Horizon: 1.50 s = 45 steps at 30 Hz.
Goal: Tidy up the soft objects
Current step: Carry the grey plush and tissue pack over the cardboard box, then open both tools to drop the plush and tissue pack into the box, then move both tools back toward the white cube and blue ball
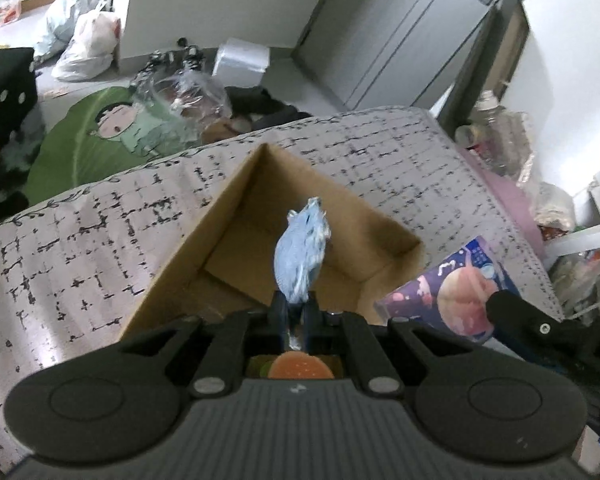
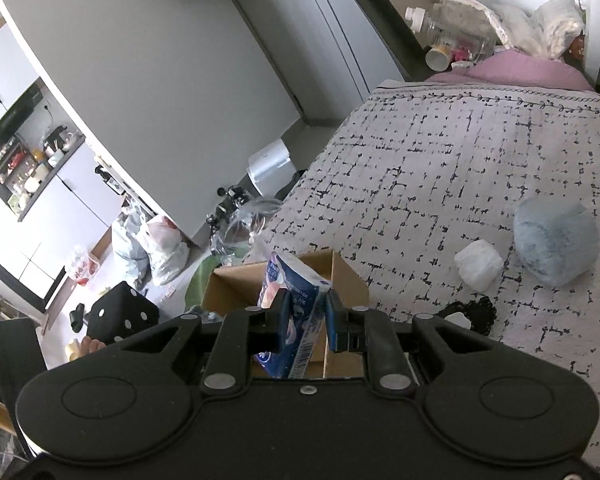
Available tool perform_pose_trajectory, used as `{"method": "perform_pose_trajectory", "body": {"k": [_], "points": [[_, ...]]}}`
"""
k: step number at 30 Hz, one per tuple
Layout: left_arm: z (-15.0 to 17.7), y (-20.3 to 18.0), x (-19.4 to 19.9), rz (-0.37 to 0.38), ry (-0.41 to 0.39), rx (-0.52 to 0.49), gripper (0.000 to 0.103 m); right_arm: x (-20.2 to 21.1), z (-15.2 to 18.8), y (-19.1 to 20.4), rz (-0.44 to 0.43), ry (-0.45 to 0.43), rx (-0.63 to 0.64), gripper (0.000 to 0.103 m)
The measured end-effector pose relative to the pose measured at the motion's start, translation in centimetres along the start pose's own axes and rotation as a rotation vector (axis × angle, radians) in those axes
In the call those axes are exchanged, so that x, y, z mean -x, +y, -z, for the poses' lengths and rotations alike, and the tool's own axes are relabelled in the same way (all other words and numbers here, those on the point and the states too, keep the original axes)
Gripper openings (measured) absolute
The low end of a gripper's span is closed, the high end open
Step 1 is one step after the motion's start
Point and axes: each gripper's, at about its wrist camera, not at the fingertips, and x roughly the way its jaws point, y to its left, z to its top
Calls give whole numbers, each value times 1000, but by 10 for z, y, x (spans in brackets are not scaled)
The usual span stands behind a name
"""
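Blue fuzzy toy [image 1: 302, 248]: your left gripper [image 1: 296, 308] clamps it; right gripper [image 2: 308, 312] clamps packet [image 2: 296, 300]. Release centred over cardboard box [image 1: 236, 196].

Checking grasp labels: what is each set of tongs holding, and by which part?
Left tongs: shut on the blue cloth, pinched at its near end. Right tongs: shut on the tissue pack, gripped across its middle.
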Motion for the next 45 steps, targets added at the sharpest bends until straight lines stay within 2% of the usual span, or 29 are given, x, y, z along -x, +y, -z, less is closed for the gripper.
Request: {"method": "perform_pose_trajectory", "body": {"k": [4, 6, 8, 12, 14, 15, 16, 17, 22, 31, 36, 38, 42, 45], "points": [[-3, 9, -4, -12, 12, 52, 12, -9, -2, -1, -2, 18, -20, 18], [-4, 14, -7, -29, 26, 82, 19, -14, -2, 0, -15, 28, -28, 19], [-4, 15, -8, -43, 30, 103, 31, -18, -3, 1, -34, 38, -34, 27], [-5, 12, -4, -54, 10, 110, 48, -18, -4, 2, -53, 55, -36, 33], [-4, 9, 0, -60, -3, 105, 55, -9, -4, 0, -58, 41, -21, 51], [-4, 8, 0, -60, -2, 105, 58, -4, -4, -1, -52, 31, -15, 56], [-4, 7, 1, -60, 0, 109, 65, 1, -4, -4, -37, 18, -12, 61], [-5, 6, 2, -56, 2, 112, 70, 5, -5, -7, -25, 8, -13, 64], [-3, -10, 10, -72, -26, 62, 82, 27, -6, -29, 19, -14, -43, 77], [7, -41, 22, -114, -70, -36, 90, 62, -7, -63, 75, -55, -25, 86], [13, -61, 28, -122, -105, -99, 91, 80, -9, -87, 93, -79, -39, 93], [15, -69, 29, -126, -107, -119, 91, 85, -10, -96, 103, -84, -41, 98], [21, -83, 30, -122, -100, -146, 92, 95, -13, -112, 107, -98, -45, 99], [25, -95, 32, -97, -84, -159, 97, 101, -13, -123, 105, -112, -49, 103]]}}
